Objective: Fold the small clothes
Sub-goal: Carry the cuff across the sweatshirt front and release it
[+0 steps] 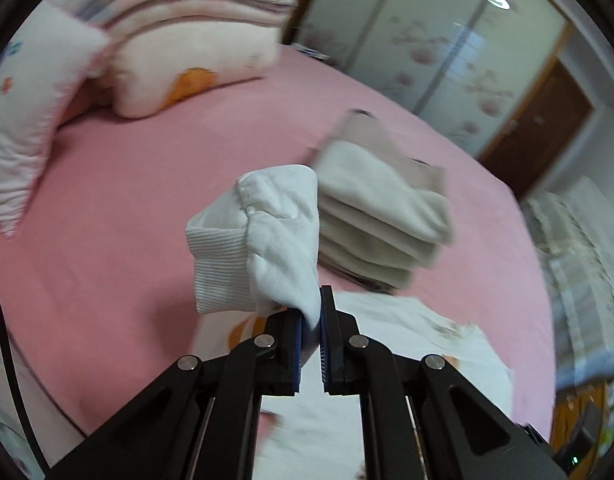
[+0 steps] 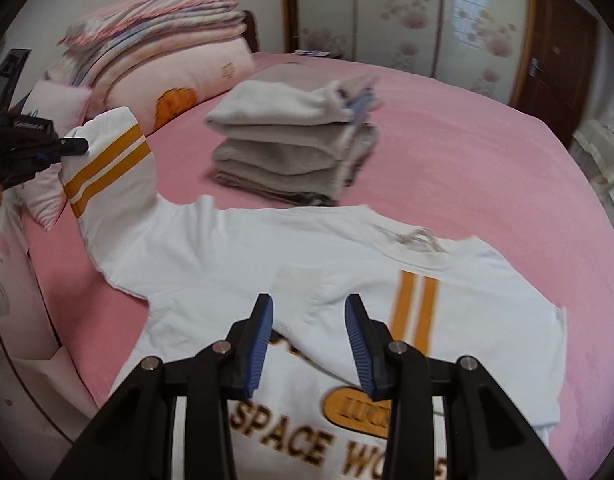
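Observation:
A small white sweatshirt (image 2: 235,264) with orange stripes and brown lettering lies on the pink bed (image 2: 487,152). Its left sleeve (image 2: 107,160) is lifted off the bed. My left gripper (image 1: 312,312) is shut on that sleeve (image 1: 267,232) near its ribbed cuff; in the right wrist view the same left gripper (image 2: 73,146) shows at the far left edge. My right gripper (image 2: 309,316) hovers open over the shirt's middle, above the folded-in right sleeve, with nothing pressed between its blue pads.
A stack of folded grey and beige clothes (image 2: 291,148) sits beyond the shirt. Pillows and folded quilts (image 2: 163,52) are piled at the bed's head. A wardrobe (image 2: 407,12) with flowered doors and a brown door (image 2: 559,48) stand behind.

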Available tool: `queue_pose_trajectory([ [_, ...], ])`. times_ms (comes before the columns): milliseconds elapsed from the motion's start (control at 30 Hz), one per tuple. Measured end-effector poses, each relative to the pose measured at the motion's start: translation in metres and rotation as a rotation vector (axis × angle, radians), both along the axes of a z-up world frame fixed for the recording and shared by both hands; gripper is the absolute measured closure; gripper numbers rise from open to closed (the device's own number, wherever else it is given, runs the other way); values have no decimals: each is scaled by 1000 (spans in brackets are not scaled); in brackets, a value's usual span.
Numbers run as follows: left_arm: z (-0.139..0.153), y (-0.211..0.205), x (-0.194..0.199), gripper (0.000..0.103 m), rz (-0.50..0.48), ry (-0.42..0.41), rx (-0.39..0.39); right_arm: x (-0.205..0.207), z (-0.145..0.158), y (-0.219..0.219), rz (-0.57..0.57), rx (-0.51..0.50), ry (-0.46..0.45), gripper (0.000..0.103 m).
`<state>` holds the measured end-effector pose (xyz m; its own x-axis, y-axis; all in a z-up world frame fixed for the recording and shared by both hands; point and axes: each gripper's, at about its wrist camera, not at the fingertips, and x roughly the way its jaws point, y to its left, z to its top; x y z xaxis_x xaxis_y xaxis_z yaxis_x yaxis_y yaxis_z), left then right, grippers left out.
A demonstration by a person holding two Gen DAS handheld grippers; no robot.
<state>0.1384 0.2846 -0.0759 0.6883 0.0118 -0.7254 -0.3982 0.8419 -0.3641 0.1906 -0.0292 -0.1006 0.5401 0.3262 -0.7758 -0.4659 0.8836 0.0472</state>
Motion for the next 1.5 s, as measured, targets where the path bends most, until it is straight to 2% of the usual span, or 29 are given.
queue_pose_trajectory([
  [100, -9, -60, 14, 98, -119, -7, -30, 1, 1, -35, -66, 0, -5, 65],
  [200, -33, -127, 26, 98, -219, 19, 10, 3, -3, -66, -121, -13, 1, 65],
  [333, -89, -202, 33, 98, -322, 93, 69, 5, -15, -104, -187, -30, 25, 65],
  [433, -132, -235, 31, 97, -377, 170, 104, 7, -26, -126, -224, -41, 61, 65],
  [500, -151, -249, 22, 97, -393, 192, 136, 7, -31, -136, -237, -41, 75, 65],
  [600, -161, -260, 12, 90, -424, 192, 157, 8, -36, -147, -250, -42, 82, 65],
  [667, -157, -259, 6, 73, -449, 177, 142, 10, -39, -151, -250, -30, 93, 65],
  [733, -153, -259, 0, 65, -468, 163, 131, 11, -41, -150, -240, -19, 102, 65],
  [767, -148, -259, -5, 56, -478, 151, 128, 11, -41, -148, -233, -16, 105, 65],
  [833, -140, -261, -16, 46, -508, 131, 126, 11, -41, -140, -205, -7, 108, 65],
  [967, -127, -261, -39, 45, -556, 99, 134, 7, -36, -117, -122, -9, 91, 65],
  [1067, -122, -250, -53, 45, -538, 100, 155, 2, -32, -95, -51, -18, 79, 65],
  [1167, -124, -225, -63, 45, -450, 127, 177, -6, -31, -70, 32, -24, 71, 65],
  [1333, -134, -160, -70, 45, -240, 187, 195, -19, -37, -26, 165, -39, 72, 64],
  [1367, -137, -149, -71, 45, -211, 200, 190, -21, -39, -18, 188, -43, 74, 62],
  [1433, -145, -123, -72, 45, -142, 223, 170, -22, -44, -6, 223, -51, 75, 46],
  [1500, -151, -104, -73, 45, -96, 232, 148, -22, -47, 5, 245, -66, 65, 44],
])
